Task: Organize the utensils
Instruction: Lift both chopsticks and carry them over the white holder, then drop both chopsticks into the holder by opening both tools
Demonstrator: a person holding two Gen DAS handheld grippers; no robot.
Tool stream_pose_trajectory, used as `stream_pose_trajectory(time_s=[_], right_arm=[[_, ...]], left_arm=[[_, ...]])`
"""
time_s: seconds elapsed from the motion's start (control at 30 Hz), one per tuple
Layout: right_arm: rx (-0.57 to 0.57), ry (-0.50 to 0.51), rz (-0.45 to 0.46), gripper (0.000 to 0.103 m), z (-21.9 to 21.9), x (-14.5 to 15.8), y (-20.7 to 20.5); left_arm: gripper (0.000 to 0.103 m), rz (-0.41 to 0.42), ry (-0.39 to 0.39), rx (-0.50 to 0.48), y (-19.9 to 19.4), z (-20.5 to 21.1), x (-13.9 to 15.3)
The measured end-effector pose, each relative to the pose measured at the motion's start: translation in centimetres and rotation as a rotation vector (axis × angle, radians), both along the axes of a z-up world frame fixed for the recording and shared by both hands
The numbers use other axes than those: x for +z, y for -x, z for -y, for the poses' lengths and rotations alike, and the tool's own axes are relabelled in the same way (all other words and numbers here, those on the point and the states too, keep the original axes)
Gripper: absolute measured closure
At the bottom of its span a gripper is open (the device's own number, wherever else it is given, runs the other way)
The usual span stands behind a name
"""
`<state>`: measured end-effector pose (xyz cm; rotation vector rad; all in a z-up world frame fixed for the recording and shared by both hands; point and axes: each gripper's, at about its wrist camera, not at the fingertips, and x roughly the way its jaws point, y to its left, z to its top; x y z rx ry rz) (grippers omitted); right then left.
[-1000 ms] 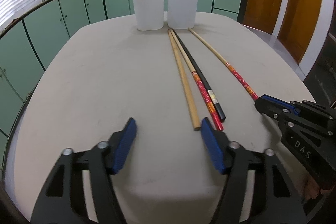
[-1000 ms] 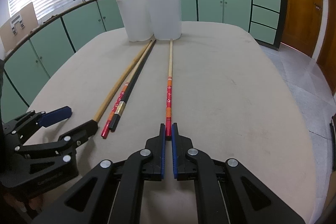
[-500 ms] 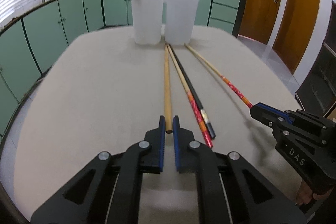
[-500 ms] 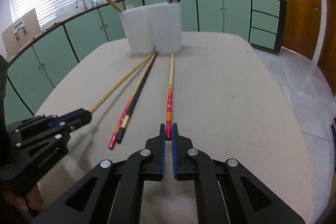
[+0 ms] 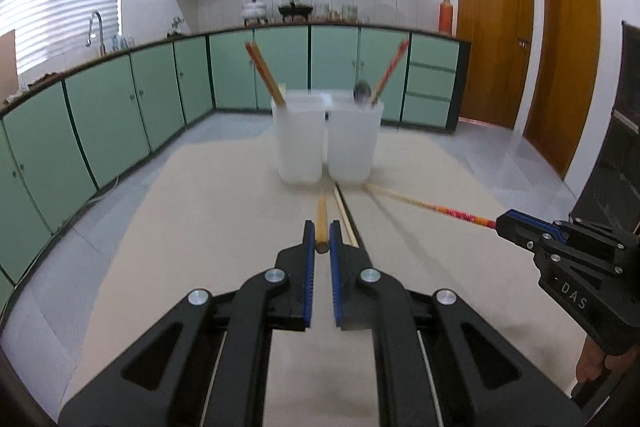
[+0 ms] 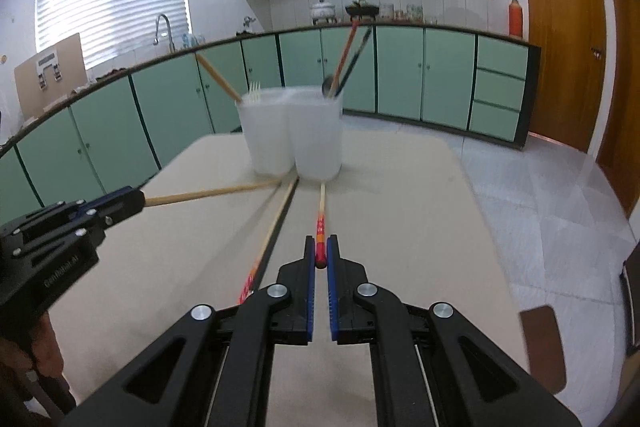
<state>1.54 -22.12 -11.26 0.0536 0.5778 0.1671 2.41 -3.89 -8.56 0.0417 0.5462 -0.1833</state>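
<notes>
My left gripper (image 5: 321, 239) is shut on the near end of a plain wooden chopstick (image 5: 321, 217) and holds it lifted, tip toward two white cups (image 5: 301, 141). My right gripper (image 6: 320, 254) is shut on the red end of a red-patterned chopstick (image 6: 320, 223), also lifted toward the cups (image 6: 316, 135). Each gripper shows in the other's view: the right one (image 5: 505, 224), the left one (image 6: 134, 201). A red-patterned chopstick (image 6: 262, 251) and a black chopstick (image 6: 280, 223) lie on the table. Both cups hold utensils.
The beige table (image 5: 180, 227) ends just behind the cups. Green kitchen cabinets (image 5: 120, 107) run along the back and left. Wooden doors (image 5: 568, 59) stand at the right. A chair corner (image 6: 540, 347) shows at the table's right edge.
My left gripper closed on the wooden chopstick. Both grippers have lifted their chopsticks off the table, and the view has tilted up toward the cups.
</notes>
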Motion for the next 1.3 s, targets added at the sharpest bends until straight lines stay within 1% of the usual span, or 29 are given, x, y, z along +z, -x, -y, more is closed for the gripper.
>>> stream_pose_trajectory(time_s=[0.1,0.33,0.43,0.63,0.77,0.97,1.03,1.17,1.3], right_arm=[[0.007,0.002,0.032,0.097,0.3,2.0,-0.3],[0.045,-0.056,0.072,0.097,1.4,6.5,-1.7],[0.065,-0.075,0.062,0.097,1.6,8.1,-3.0],[0.110,-0.081,0.049,0.097,1.5,10.2,-5.0],[0.144,-0.057,0.044,0.098,0.8,11.1,-6.1],[0.179,-0.040,0.062,0.098,0.5,12.5,-7.0],[0.185,-0.047,0.070,0.098,0.5,13.0,-7.2],[0.197,-0.076,0.096,0.098,0.9,14.8,-8.2],[0.198,-0.071,0.158,0.098,0.9,17.4,-9.5]], left_arm=[[0.097,0.044,0.017,0.000,-0.1,-0.5,1.9],[0.097,0.109,0.057,-0.032,-1.1,-1.1,5.9],[0.097,0.110,0.072,-0.055,-1.7,-0.9,6.7],[0.097,0.090,0.113,-0.089,-2.4,-1.1,7.9],[0.097,0.075,0.133,-0.095,-2.8,-1.6,8.3],[0.097,0.081,0.152,-0.106,-2.8,-2.1,9.2],[0.097,0.094,0.155,-0.109,-3.0,-2.4,9.7],[0.097,0.134,0.152,-0.118,-3.5,-2.3,11.2],[0.097,0.191,0.156,-0.130,-4.6,-1.9,13.6]])
